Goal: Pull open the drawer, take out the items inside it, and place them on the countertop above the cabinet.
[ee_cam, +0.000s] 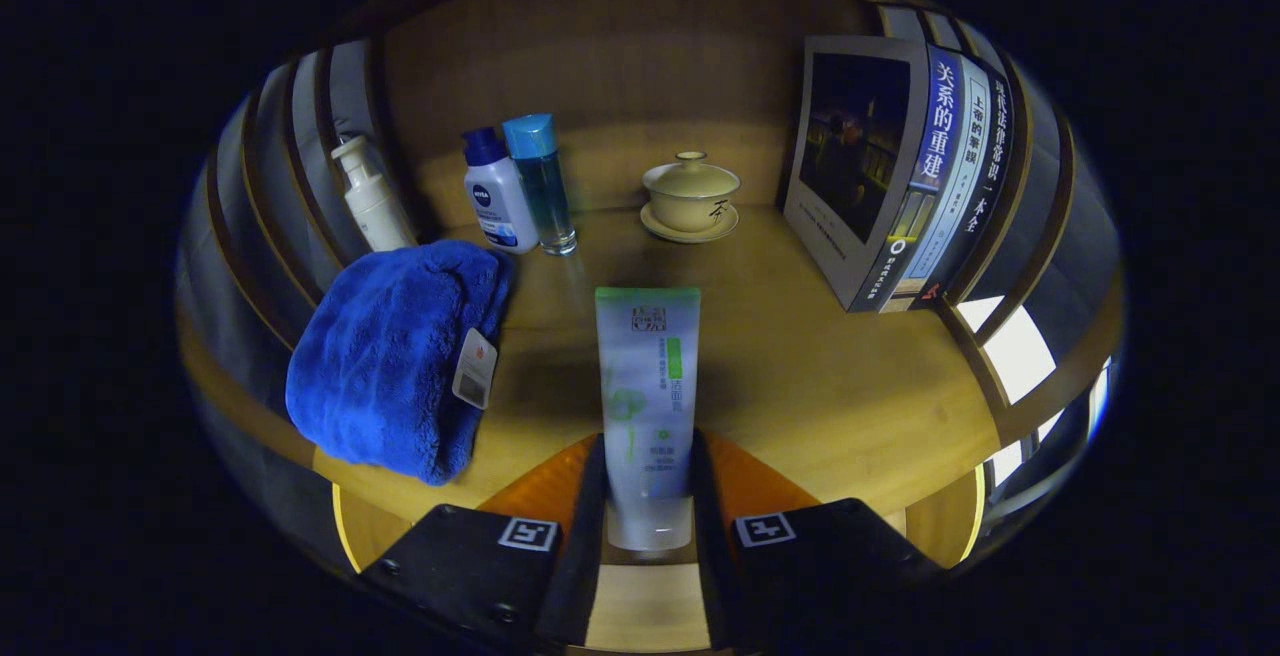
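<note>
Far left: a white plastic pump bottle [372, 196] stands at the back of the wooden countertop [820, 376].
Left: a folded blue fluffy towel [395, 356] with a hanging tag lies on the countertop, beside the fingers.
Back left: a white lotion bottle with a dark blue cap [497, 192] touches a clear blue bottle with a light blue cap [541, 184].
Centre: the gripper [648, 496] is clamped on a pale, green-topped squeeze tube [648, 386], both fingers pressing its lower end; the tube points forward over the countertop.
Back centre: a cream lidded ceramic cup on a saucer [690, 196].
Right: upright books [900, 176] lean together.
</note>
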